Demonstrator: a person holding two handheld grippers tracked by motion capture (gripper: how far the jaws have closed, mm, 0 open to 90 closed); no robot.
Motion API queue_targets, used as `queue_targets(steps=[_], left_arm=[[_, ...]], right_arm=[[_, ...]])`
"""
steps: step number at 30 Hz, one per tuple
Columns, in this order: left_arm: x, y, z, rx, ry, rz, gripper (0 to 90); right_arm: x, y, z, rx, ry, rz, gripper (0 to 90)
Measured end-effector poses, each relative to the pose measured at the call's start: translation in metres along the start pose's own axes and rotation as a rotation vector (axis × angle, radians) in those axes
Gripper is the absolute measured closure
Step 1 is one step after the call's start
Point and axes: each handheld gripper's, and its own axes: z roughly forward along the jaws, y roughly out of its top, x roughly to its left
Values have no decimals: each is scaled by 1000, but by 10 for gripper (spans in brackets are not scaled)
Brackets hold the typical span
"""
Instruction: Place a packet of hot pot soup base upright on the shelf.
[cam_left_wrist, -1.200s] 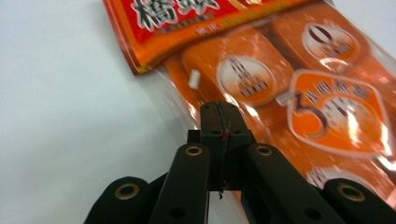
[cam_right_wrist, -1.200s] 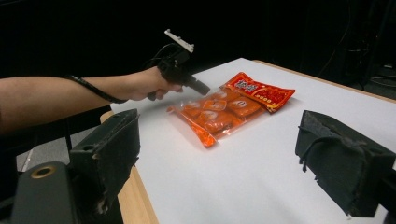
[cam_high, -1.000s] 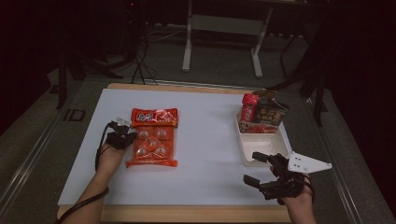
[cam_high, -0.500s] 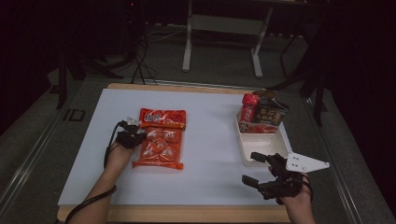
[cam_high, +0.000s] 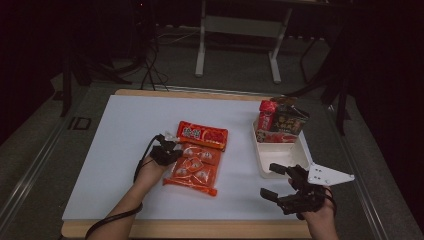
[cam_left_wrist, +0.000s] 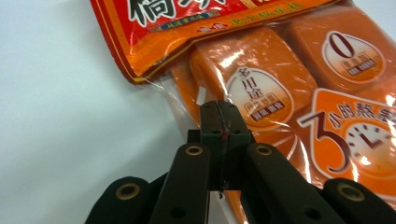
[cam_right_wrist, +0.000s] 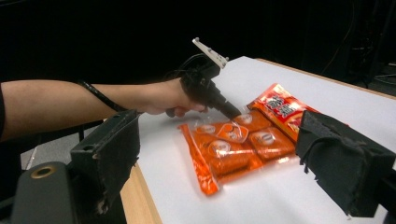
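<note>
**A:** At the white table (cam_high: 110, 165), your left gripper (cam_high: 167, 148) has its jaws pinched tight on the clear film edge of the orange snack bag (cam_high: 196, 167), which lies flat near the table's middle, partly tucked under its red header flap. Why hold it by the edge?

**B:** A judgement only: gripping the thin film lets you drag the bag across the mat without crushing the blocks inside. Your right gripper (cam_high: 280, 180) waits with jaws spread wide and nothing between them, just beside the white tray (cam_high: 262, 160) that already holds upright packets (cam_high: 280, 122), likely the bag's destination.

**A:** Any legible print?

**B:** In the left gripper view, a large "3" beside a clock drawing and a "0" on one label (cam_left_wrist: 350, 53); the Chinese lettering is only partly readable.
</note>
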Motion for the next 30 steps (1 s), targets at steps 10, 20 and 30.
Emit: queue_targets(steps=[10, 20, 30], left_arm=[[-11, -3, -9, -5, 0, 14, 900], [-17, -24, -24, 35, -51, 14, 900], [-33, -29, -26, 39, -64, -24, 900]], right_arm=[[0, -1, 2, 8, 0, 2, 137], [3, 1, 3, 7, 5, -6, 137], [3, 0, 3, 8, 7, -6, 137]])
